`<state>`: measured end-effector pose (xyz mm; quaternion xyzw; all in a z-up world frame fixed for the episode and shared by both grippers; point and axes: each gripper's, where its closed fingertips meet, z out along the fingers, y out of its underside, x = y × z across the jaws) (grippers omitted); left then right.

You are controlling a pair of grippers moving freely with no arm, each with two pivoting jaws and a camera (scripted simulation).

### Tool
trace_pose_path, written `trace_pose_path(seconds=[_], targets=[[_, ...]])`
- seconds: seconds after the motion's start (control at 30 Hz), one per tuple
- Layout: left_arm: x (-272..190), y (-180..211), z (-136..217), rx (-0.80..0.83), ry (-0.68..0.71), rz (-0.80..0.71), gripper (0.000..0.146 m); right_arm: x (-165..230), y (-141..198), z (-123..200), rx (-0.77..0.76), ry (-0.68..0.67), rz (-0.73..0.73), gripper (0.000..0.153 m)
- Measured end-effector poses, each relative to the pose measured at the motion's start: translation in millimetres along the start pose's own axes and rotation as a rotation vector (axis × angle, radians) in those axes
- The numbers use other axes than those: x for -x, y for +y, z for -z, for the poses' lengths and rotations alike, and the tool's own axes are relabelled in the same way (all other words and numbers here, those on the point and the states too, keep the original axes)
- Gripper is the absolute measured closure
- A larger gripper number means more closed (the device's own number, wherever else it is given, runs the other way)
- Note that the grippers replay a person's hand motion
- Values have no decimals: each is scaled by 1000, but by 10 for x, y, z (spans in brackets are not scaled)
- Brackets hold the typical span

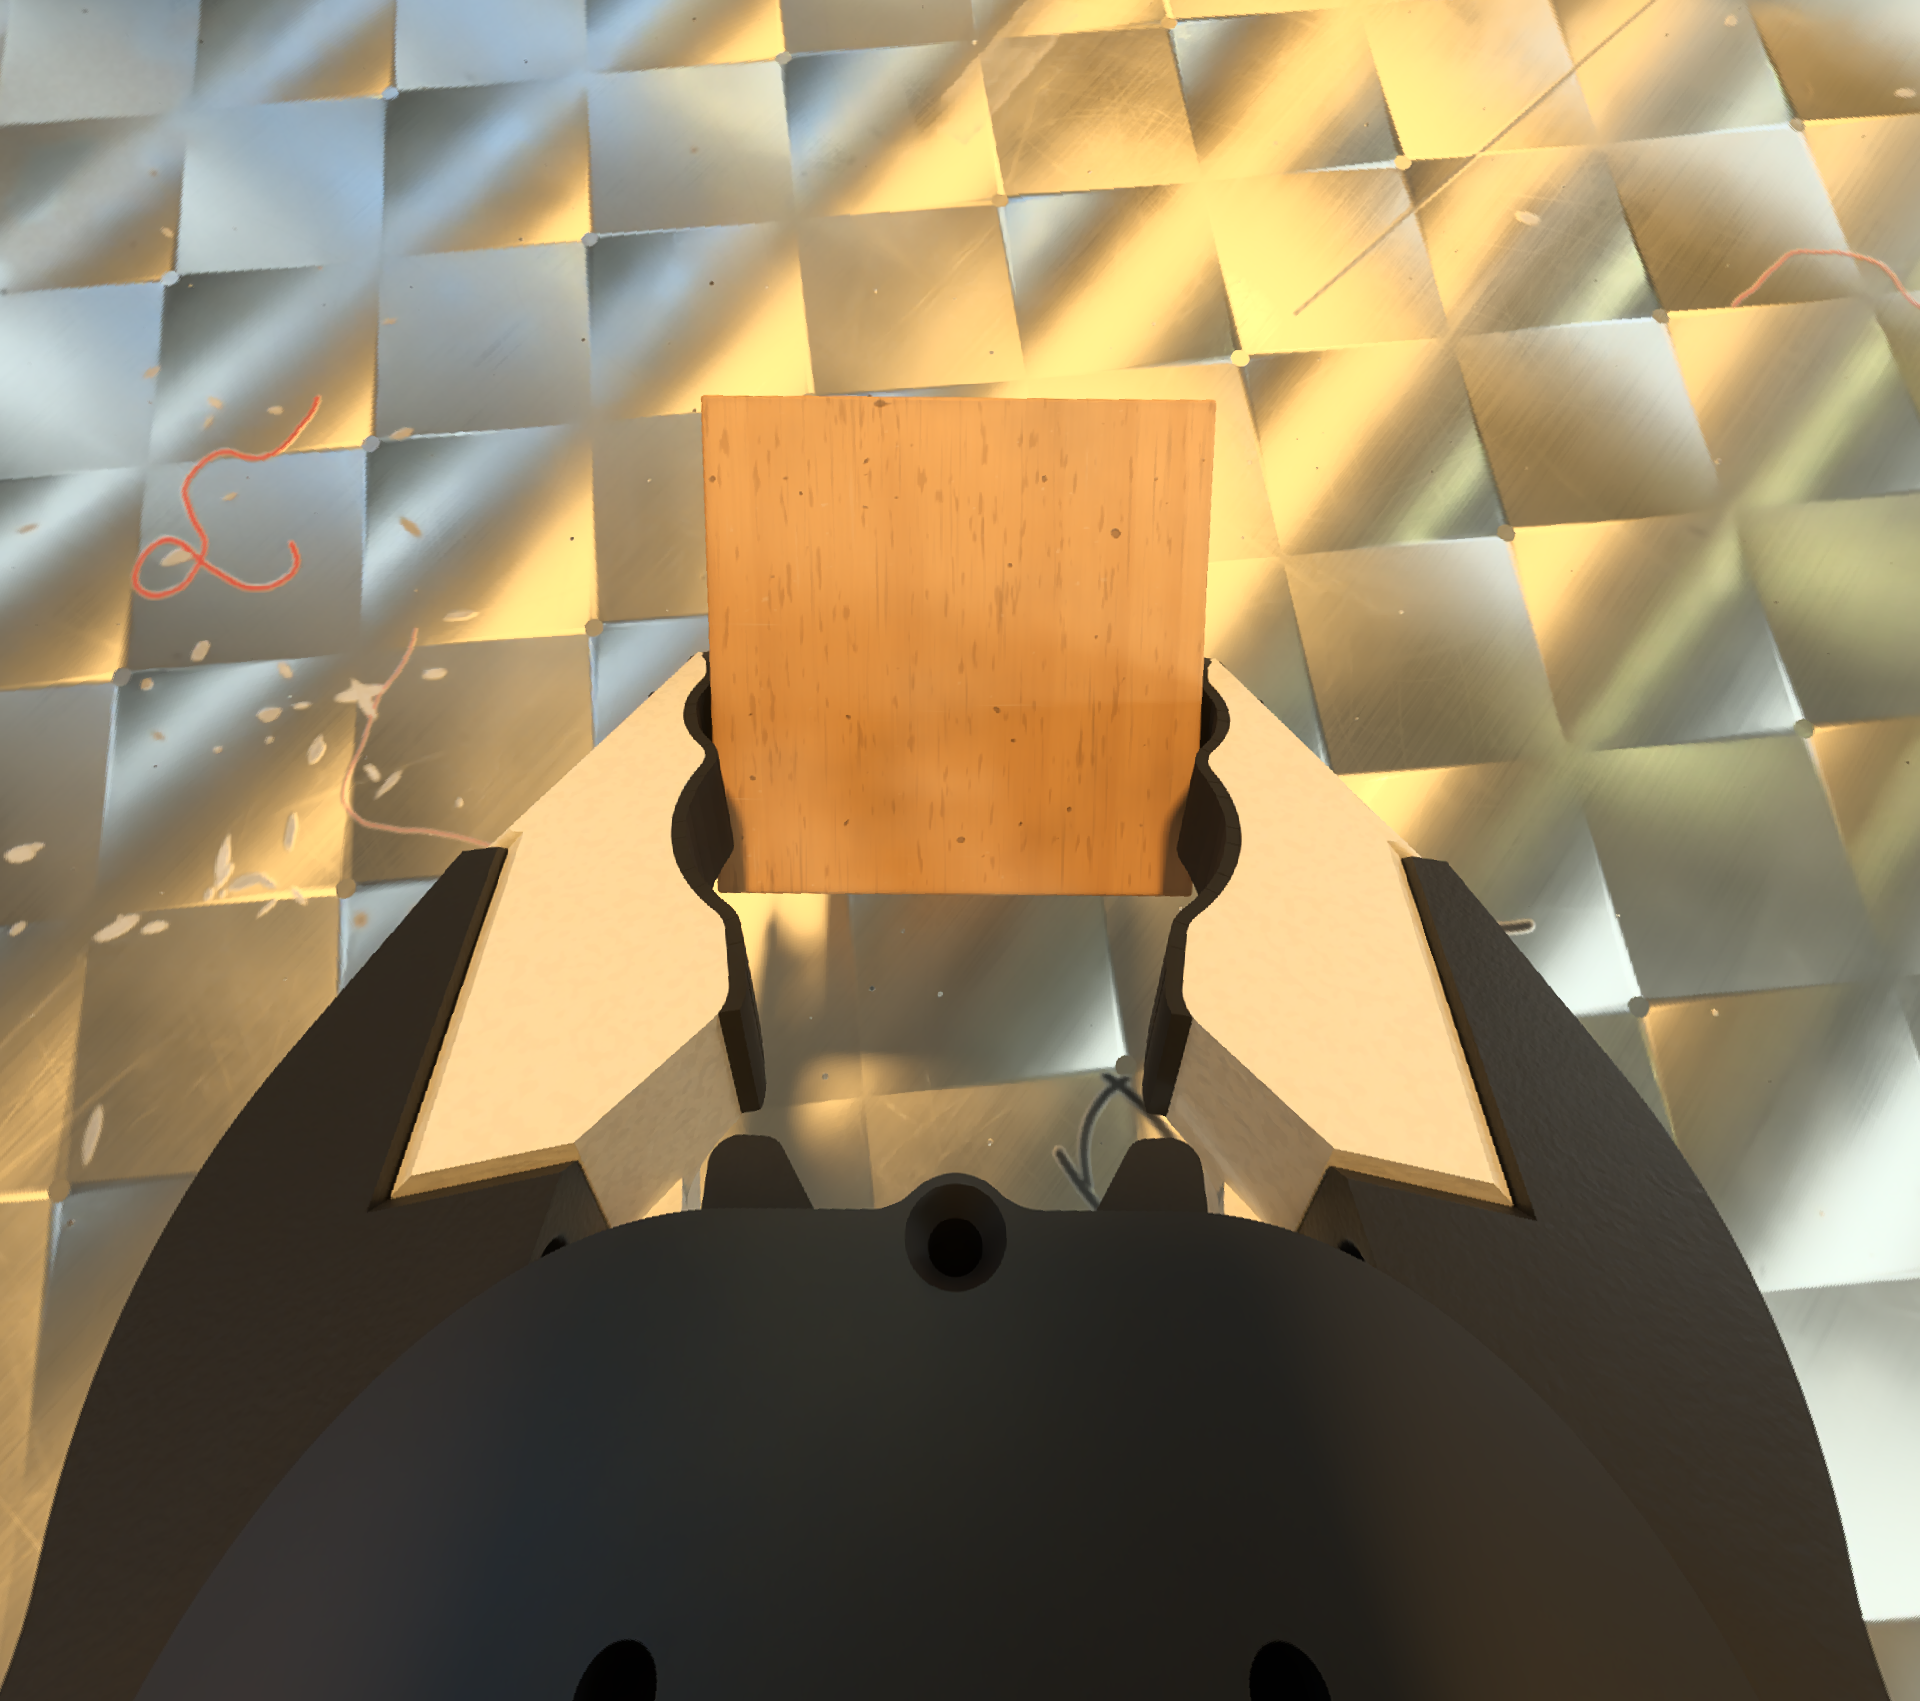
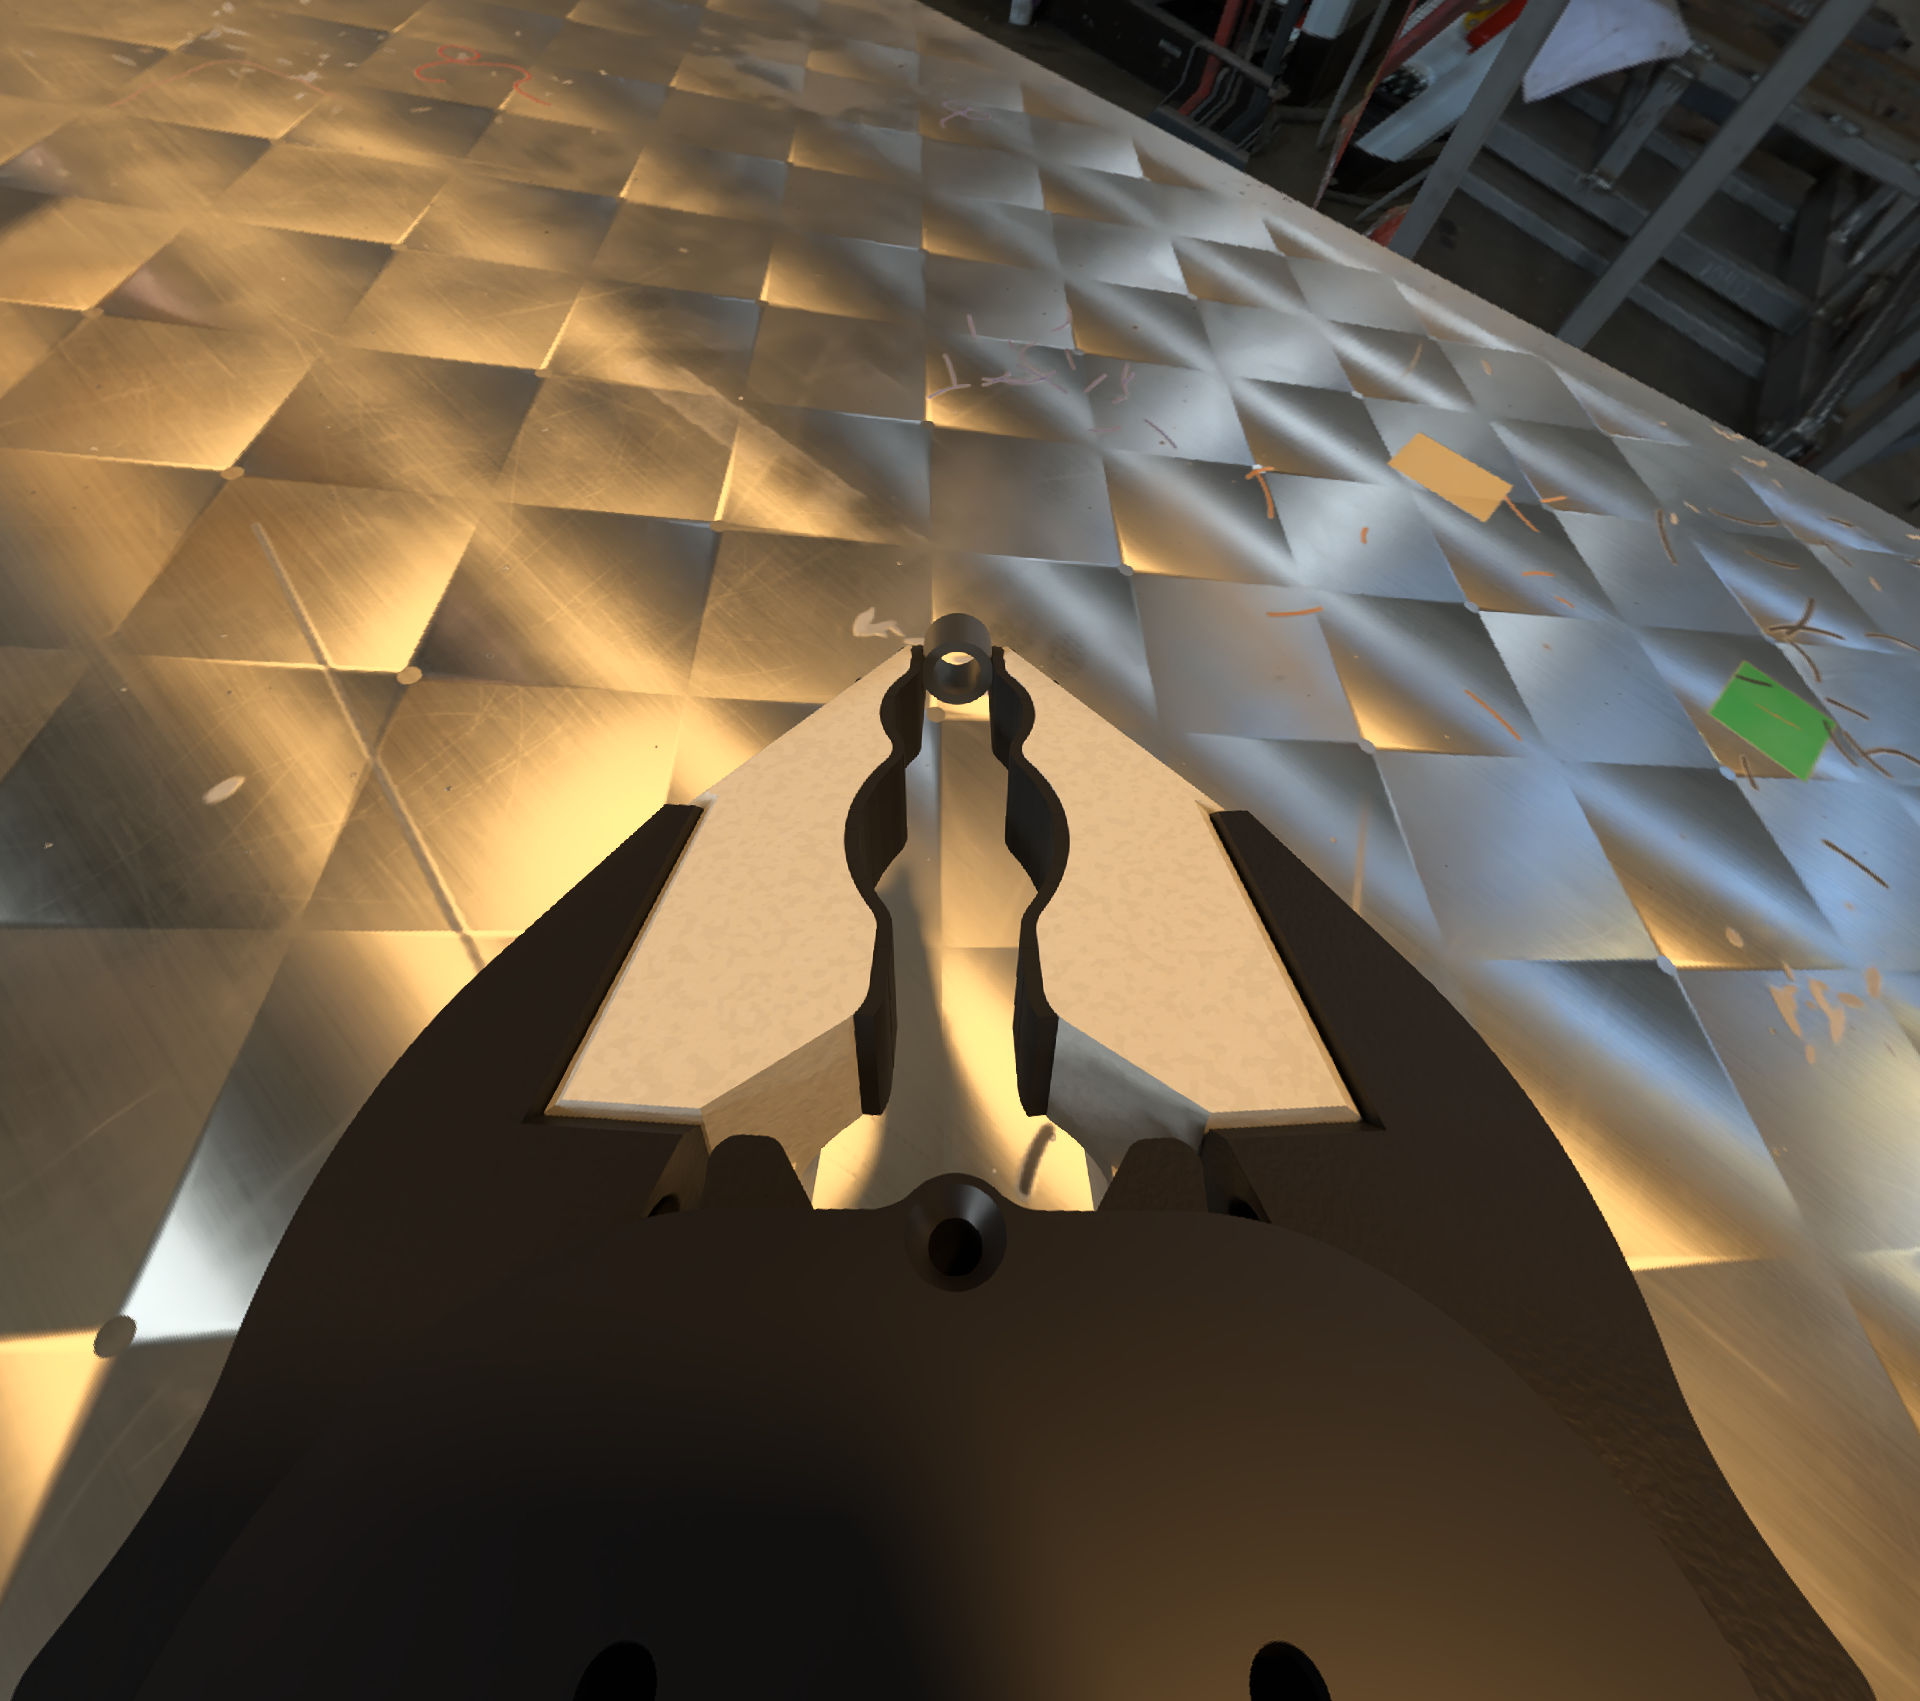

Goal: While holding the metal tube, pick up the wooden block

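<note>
In the left wrist view, my left gripper (image 1: 956, 685) is shut on the wooden block (image 1: 956, 643), an orange-brown block with fine grain. Its lower half sits between my two fingers and its far end sticks out past the fingertips, above the metal table (image 1: 416, 197). In the right wrist view, my right gripper (image 2: 958, 664) is shut on the metal tube (image 2: 958, 669), a short grey tube seen end-on with its open bore facing the camera. It is pinched at the very fingertips, above the table.
The table (image 2: 520, 404) is a checkered brushed-metal plate with scattered thread scraps and crumbs. A tan flat piece (image 2: 1449, 475) and a green flat piece (image 2: 1766, 721) lie at the right. The table's far edge runs diagonally at upper right, with workshop racks (image 2: 1558, 41) beyond.
</note>
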<state>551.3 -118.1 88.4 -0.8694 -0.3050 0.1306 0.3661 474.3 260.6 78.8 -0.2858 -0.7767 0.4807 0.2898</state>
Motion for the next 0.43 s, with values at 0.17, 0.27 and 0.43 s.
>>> trace_pose_path(seconds=[0.17, 0.27, 0.43], targets=[[23, -13, -24, 2, 4, 2, 57, -98, -26, 60, -18, 37, -14, 141], [6, -38, -54, 1, 9, -1, 57, -112, -34, 72, -21, 43, -12, 141], [-36, -46, -108, 13, 13, -15, 57, -111, 21, 44, 2, 28, -16, 141]])
